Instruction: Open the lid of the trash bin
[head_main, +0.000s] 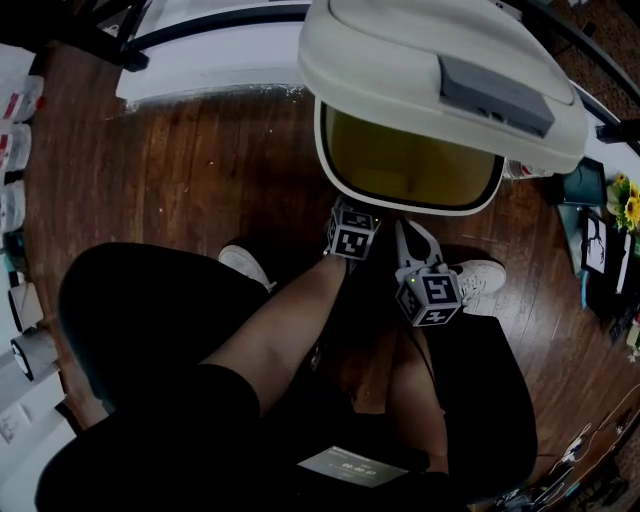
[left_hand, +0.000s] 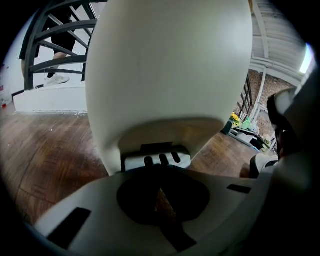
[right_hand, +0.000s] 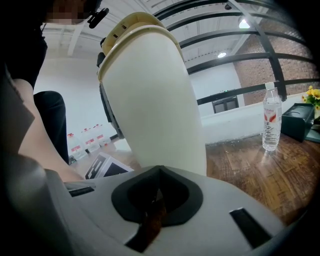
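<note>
the trash bin (head_main: 415, 207) stands on the wooden floor (head_main: 200, 160) in the upper middle of the head view, just in front of the person's feet. its lid (head_main: 420, 55) seems already tilted up on the near side, because a yellowish inside shows under it. how far it is raised i cannot say.

the left gripper (left_hand: 160, 195) and the right gripper (right_hand: 154, 197) are both low, near the foot of the bin. the tongs of each one are clenched together with nothing between them. only a thin strip of floor shows through the gap.

i judge the bin to be hard, smooth plastic: stiff, not fragile, rather light, and rounded, so the tongs can slip on it. a light bin may also slide on the floor when it is pushed. the front edge of the lid looks like the best place to take hold. the other choice is the grey slotted piece (left_hand: 157, 160) in the recess at the base, which may be a pedal, but i am not sure.

the hinge is not visible in any view. the top of the bin is cut off in the left gripper view. in the head view the tips of the left tongs are lost under the rim. the use of the grey panel (head_main: 495, 95) on the lid is unclear.
</note>
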